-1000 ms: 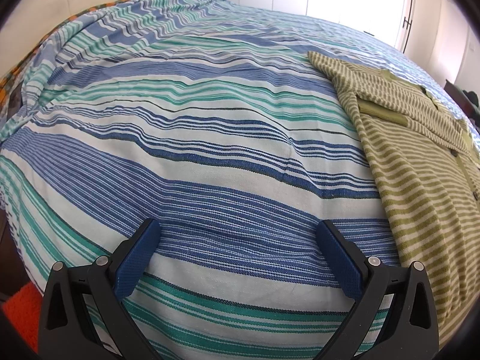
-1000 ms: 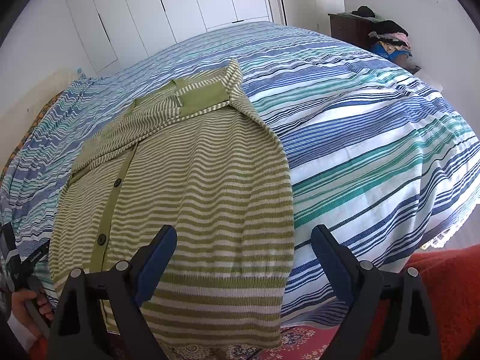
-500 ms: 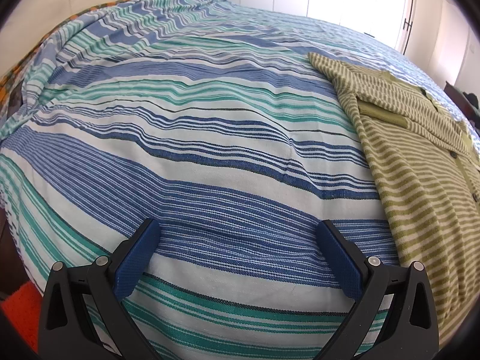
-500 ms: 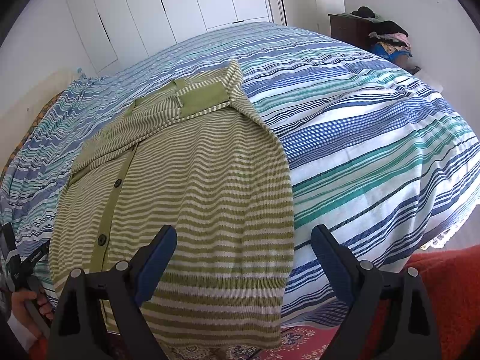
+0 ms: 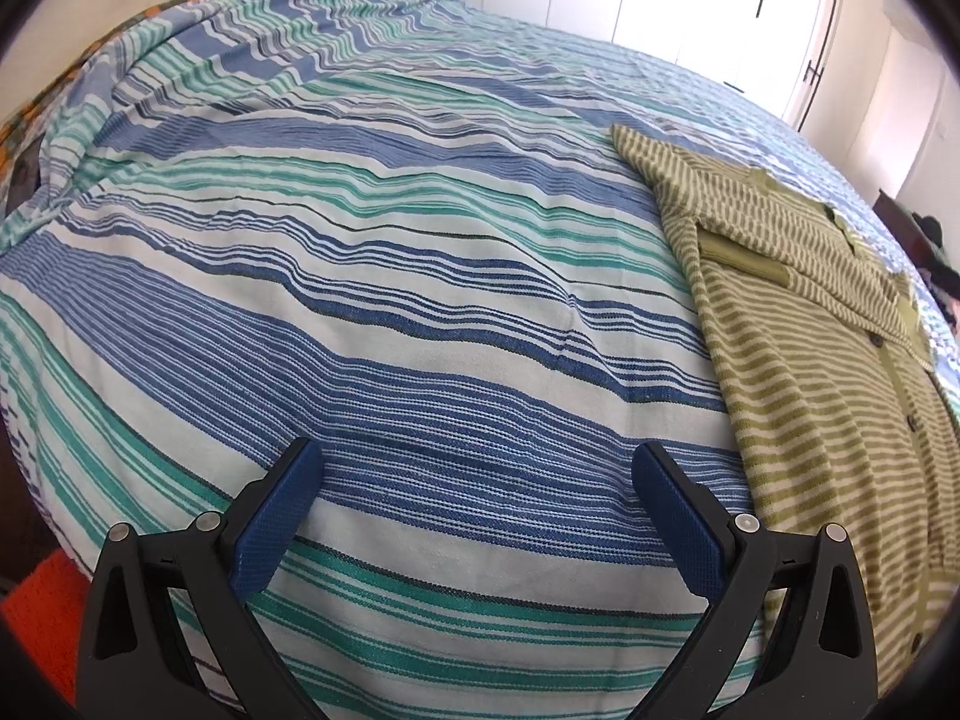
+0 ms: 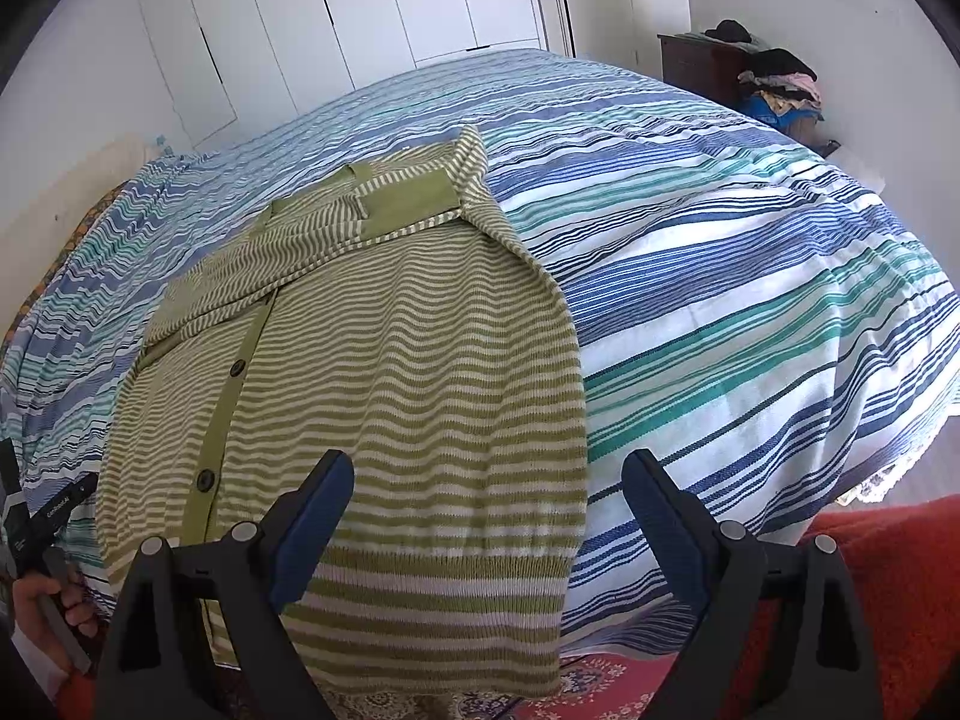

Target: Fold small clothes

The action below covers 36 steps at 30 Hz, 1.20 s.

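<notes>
Right wrist: striped bedspread (image 6: pixel 720 276), white closet doors (image 6: pixel 384 6) behind; both hand-held grippers (image 6: pixel 486 480) (image 5: pixel 474 468) gape, holding nothing.

light: bright daylight, even | source: far side, white closet doors (image 5: pixel 690 6) blown out in left view | shadows: soft, bedspread (image 6: pixel 750 300) darker near its lower edge | distortion: strong fisheye bulge, black vignette corners | focus: centre sharp, far dresser (image 6: pixel 696 66) soft | blur: none seen

Green-and-cream striped cardigan (image 6: pixel 408 372) (bedspread (image 5: pixel 372 276): blue, teal, white stripes).
</notes>
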Each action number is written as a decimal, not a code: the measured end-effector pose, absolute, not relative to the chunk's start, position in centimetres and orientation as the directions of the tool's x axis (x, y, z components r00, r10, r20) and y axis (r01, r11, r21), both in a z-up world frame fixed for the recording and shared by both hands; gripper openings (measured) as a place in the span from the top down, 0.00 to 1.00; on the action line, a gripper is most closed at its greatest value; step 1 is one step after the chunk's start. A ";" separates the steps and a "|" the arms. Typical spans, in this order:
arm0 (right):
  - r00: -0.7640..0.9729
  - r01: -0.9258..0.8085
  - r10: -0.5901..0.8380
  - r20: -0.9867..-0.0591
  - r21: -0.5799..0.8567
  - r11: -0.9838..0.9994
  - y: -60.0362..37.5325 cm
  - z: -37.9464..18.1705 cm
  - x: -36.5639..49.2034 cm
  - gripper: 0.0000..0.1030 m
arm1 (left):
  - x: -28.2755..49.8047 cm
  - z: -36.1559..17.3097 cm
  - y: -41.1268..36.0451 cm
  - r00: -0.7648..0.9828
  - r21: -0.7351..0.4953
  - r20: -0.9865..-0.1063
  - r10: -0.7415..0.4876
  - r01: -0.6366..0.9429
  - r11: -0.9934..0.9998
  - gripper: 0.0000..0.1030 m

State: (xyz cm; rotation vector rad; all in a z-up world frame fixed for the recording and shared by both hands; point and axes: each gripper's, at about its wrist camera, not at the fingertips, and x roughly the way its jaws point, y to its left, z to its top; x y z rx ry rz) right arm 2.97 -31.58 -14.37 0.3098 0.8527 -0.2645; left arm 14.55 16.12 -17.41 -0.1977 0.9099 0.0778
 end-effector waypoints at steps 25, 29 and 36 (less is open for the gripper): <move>0.637 0.331 -0.078 -0.767 0.181 0.926 -31.1 -14.5 3.5 0.12 | 11.0 -15.8 16.0 0.576 -0.317 -0.793 -0.196 -0.115 0.942 0.01; 0.636 0.332 -0.078 -0.768 0.181 0.926 -31.2 -14.5 3.4 0.12 | 10.9 -15.9 15.9 0.572 -0.318 -0.796 -0.200 -0.114 0.941 0.01; 0.637 0.323 -0.077 -0.767 0.175 0.930 -30.9 -14.5 3.5 0.12 | 11.0 -16.0 15.9 0.569 -0.321 -0.797 -0.203 -0.114 0.940 0.01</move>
